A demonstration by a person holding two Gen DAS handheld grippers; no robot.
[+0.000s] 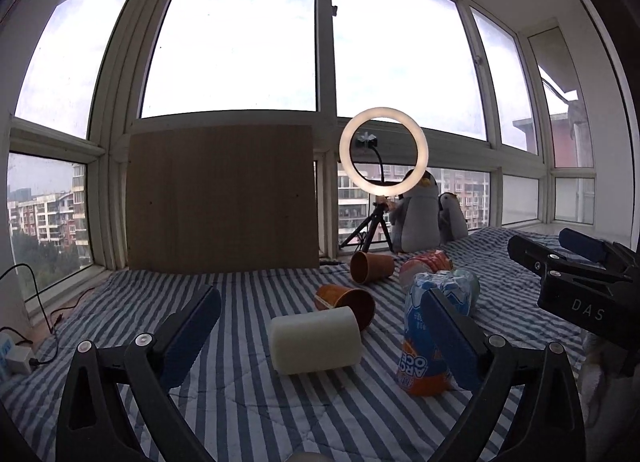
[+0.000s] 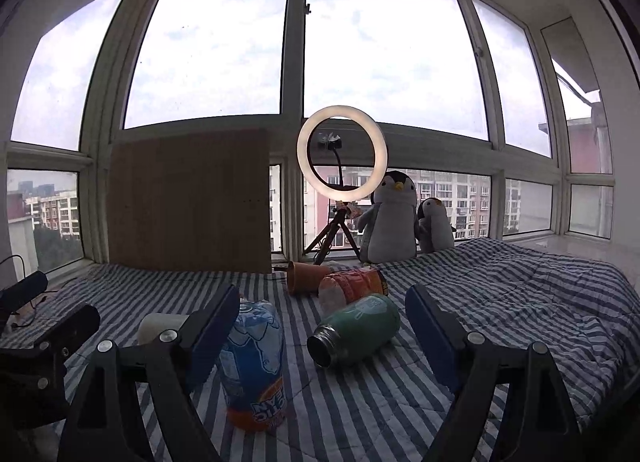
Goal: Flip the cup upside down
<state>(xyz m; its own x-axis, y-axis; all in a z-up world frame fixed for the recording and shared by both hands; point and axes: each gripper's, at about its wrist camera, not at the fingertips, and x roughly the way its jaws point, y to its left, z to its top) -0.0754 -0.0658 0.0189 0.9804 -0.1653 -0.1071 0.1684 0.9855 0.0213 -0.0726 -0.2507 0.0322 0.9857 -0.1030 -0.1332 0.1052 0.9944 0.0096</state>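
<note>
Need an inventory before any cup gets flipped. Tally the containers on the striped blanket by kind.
Brown paper cups: 2
White cup: 1
Blue printed container: 1
Orange printed container: 1
Green flask: 1
Total: 6

A blue-and-white striped quilt (image 2: 500, 302) covers the bed below a wide window (image 2: 208, 41), where a brown board (image 2: 188, 201) leans against the lower panes. Beside the board a lit ring light (image 2: 342, 153) stands on a small tripod (image 2: 334, 234), with a large plush penguin (image 2: 394, 217) and a smaller plush penguin (image 2: 436, 225) just to its right. On the quilt a green bottle (image 2: 356, 330) lies on its side near an orange snack canister (image 2: 352, 288), and a blue snack bag (image 2: 254, 362) stands in front.
</note>
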